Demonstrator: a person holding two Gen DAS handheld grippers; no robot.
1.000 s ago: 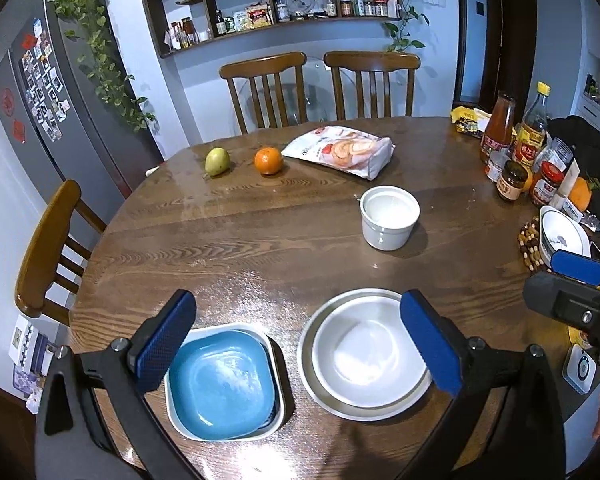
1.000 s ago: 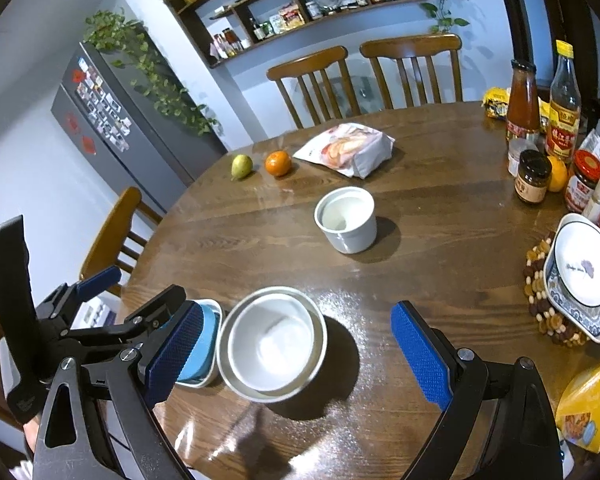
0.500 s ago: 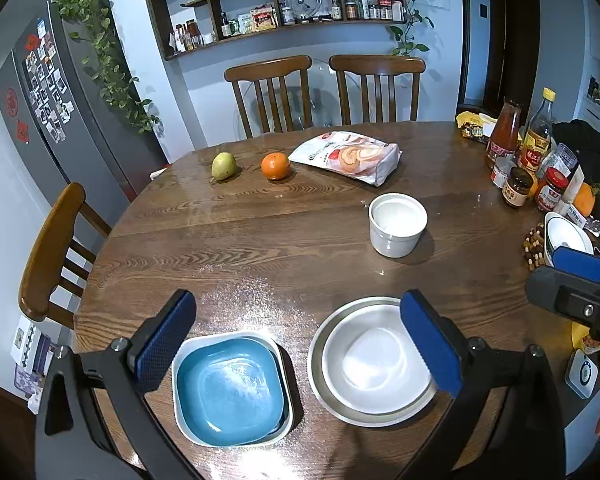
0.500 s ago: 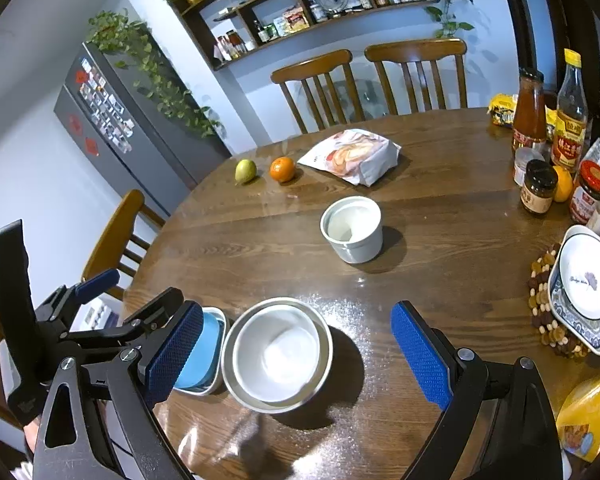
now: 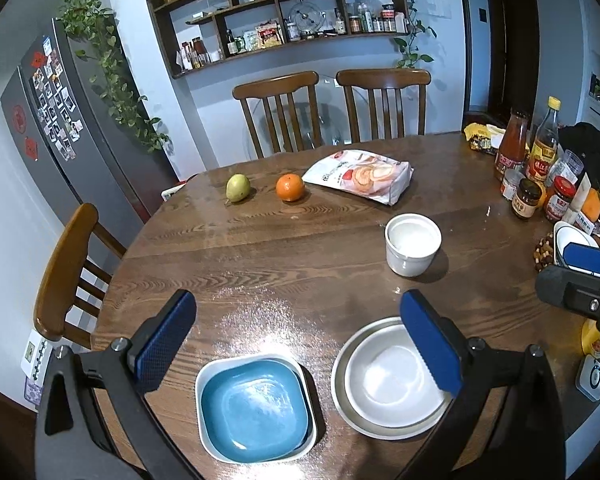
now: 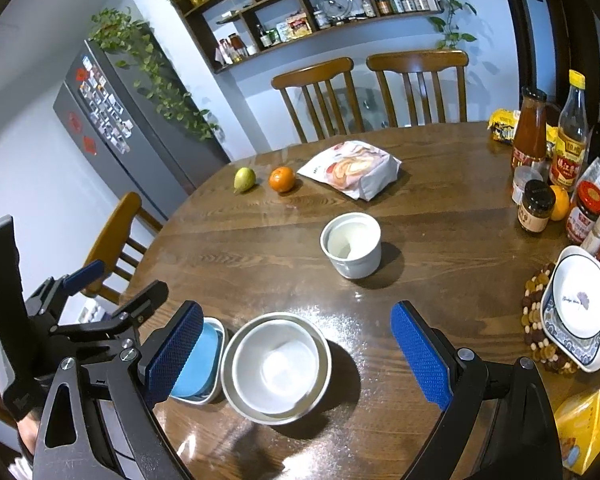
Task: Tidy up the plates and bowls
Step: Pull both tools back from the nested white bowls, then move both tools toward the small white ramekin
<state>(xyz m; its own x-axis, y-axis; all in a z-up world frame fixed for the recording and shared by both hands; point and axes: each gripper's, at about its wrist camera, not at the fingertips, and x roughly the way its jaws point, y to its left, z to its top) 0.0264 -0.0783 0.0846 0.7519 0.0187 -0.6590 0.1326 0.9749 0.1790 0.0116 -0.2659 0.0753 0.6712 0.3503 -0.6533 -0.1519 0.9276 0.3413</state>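
On the table (image 5: pixel 300 256), near me: blue square plate (image 5: pixel 256 412) beside white bowl (image 5: pixel 392 376).
My left gripper (image 5: pixel 300 344): spread wide, above both.
My right gripper (image 6: pixel 296 354): spread wide, over the bowl.

1 blue square bowl (image 5: pixel 255 410) in 1 white square dish (image 5: pixel 220 376), 1 white bowl (image 5: pixel 392 380) in 1 grey plate (image 5: pixel 342 394), 1 white cup (image 5: pixel 412 244), 1 patterned plate stack at right edge (image 6: pixel 580 308), 1 pear (image 5: pixel 237 187), 1 orange (image 5: pixel 290 187), 1 snack bag (image 5: pixel 360 176), 2 bottles (image 5: pixel 510 146), 3 chairs (image 5: pixel 280 112).

Table centre (image 5: pixel 284 248) bare — white cup (image 5: pixel 413 244) stands beyond stacked bowls (image 5: pixel 388 380); jars (image 6: pixel 540 204) crowd the right edge.
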